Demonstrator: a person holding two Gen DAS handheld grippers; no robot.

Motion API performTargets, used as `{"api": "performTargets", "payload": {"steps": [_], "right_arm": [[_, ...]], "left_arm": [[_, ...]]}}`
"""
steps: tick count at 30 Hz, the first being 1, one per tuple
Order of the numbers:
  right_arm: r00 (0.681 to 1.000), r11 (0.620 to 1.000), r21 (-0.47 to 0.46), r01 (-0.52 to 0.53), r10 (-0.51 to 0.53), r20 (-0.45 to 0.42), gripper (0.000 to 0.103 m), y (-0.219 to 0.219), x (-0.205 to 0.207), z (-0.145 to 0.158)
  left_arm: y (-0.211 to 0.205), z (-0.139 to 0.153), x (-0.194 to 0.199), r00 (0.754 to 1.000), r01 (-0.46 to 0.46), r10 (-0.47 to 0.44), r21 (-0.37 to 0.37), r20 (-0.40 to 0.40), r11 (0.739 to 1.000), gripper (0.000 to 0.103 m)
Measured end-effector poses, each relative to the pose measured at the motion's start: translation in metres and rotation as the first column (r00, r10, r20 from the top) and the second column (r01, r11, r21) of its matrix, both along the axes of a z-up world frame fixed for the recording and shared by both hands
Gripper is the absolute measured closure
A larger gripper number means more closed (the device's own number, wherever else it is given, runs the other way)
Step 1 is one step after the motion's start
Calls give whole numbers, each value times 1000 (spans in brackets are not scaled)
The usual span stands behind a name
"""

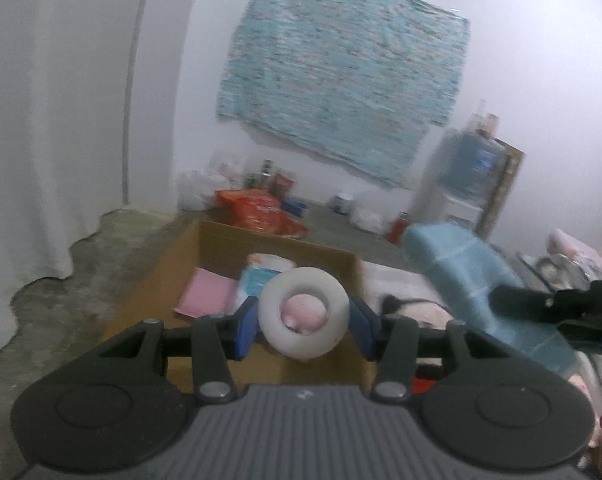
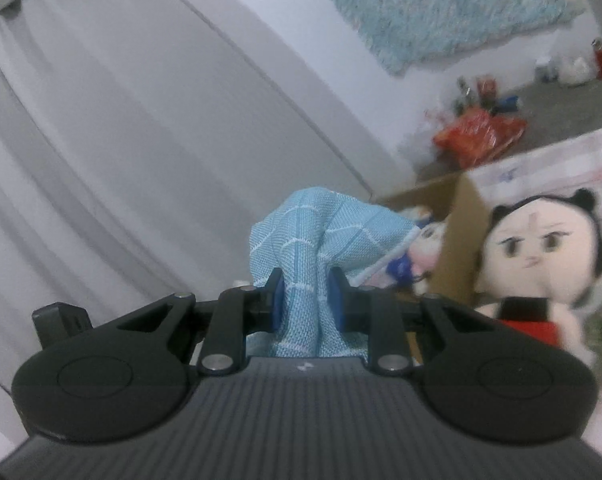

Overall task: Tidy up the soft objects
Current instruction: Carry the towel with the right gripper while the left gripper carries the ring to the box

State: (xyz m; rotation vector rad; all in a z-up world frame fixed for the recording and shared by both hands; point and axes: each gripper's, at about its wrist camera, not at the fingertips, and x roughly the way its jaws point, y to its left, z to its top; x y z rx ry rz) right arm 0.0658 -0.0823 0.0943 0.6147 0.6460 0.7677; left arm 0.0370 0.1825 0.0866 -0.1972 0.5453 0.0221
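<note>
Left gripper (image 1: 304,322) fingers hold white tape roll (image 1: 303,312) mid-frame over cardboard box (image 1: 205,248), right gripper (image 2: 304,300) fingers pinch blue cloth (image 2: 317,236) at center; the smooth roll could slip out, or dangling cloth snag the box rim.

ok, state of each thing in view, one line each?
left gripper: shut on white ring
white ring: held, above the box
right gripper: shut on blue cloth
blue cloth: bunched, lifted
cardboard box: open, items inside
doll: upright, beside box
</note>
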Motion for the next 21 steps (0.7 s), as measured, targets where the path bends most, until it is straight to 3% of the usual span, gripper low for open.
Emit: {"api": "performTargets", "payload": {"steps": [5, 10, 16, 21], "right_arm": [[988, 995, -45, -85, 78, -136, 81, 69, 48, -9], [950, 979, -129, -155, 112, -290, 81, 149, 104, -36], [869, 954, -228, -196, 61, -492, 81, 231, 165, -100], [810, 941, -296, -163, -44, -585, 81, 271, 194, -151]], "left_arm": [[37, -1, 11, 996, -87, 87, -6, 19, 996, 53], [69, -4, 16, 991, -132, 133, -14, 22, 991, 53], [104, -12, 18, 984, -174, 175, -43, 13, 984, 53], [126, -21, 20, 979, -202, 202, -62, -1, 977, 53]]}}
